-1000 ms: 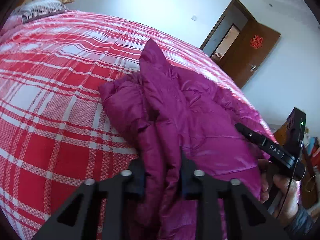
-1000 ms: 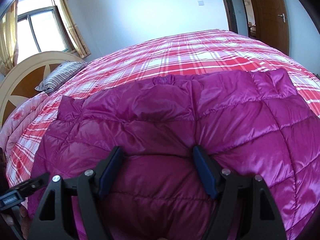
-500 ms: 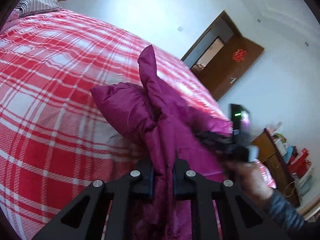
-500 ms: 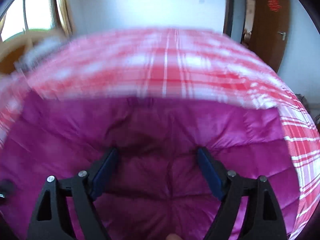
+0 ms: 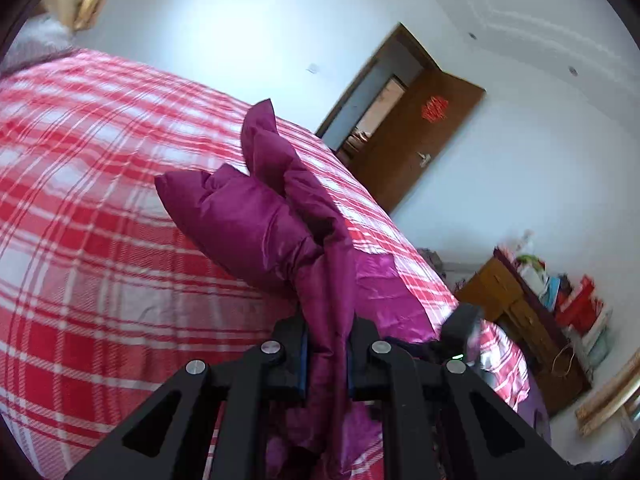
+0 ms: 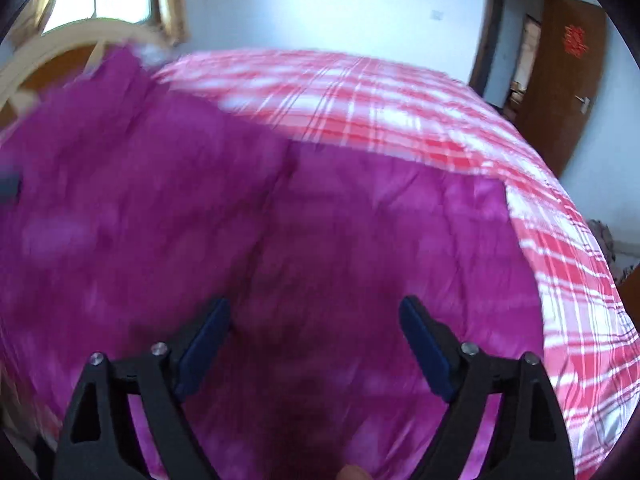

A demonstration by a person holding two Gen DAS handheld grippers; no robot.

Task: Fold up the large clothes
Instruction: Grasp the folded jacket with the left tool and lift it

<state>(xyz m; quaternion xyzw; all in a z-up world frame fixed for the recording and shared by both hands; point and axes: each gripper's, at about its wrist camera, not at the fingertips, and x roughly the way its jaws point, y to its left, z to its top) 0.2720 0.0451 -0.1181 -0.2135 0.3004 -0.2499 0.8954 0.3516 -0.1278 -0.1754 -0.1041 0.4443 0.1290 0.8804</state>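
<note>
A magenta quilted down jacket (image 5: 256, 216) lies on a red-and-white plaid bed (image 5: 88, 208). My left gripper (image 5: 326, 344) is shut on a bunched fold of the jacket and holds that part raised off the bed, so a puffy sleeve sticks up ahead of it. In the right wrist view the jacket (image 6: 320, 240) fills the lower frame, blurred by motion. My right gripper (image 6: 316, 340) hovers over its surface with its jaws opening wide; the blue pads (image 6: 424, 348) press on nothing. The right gripper's body (image 5: 460, 328) shows low right in the left wrist view.
A brown wooden door (image 5: 416, 140) stands open beyond the bed's far side. A wooden cabinet (image 5: 520, 320) with coloured boxes on it stands at the right. A curved headboard (image 6: 60, 52) and a window are at the bed's head.
The left gripper closed on the jacket fold and lifted it, pulling the sleeve up. The right gripper opened wider and swept across the jacket, turning as it went.
</note>
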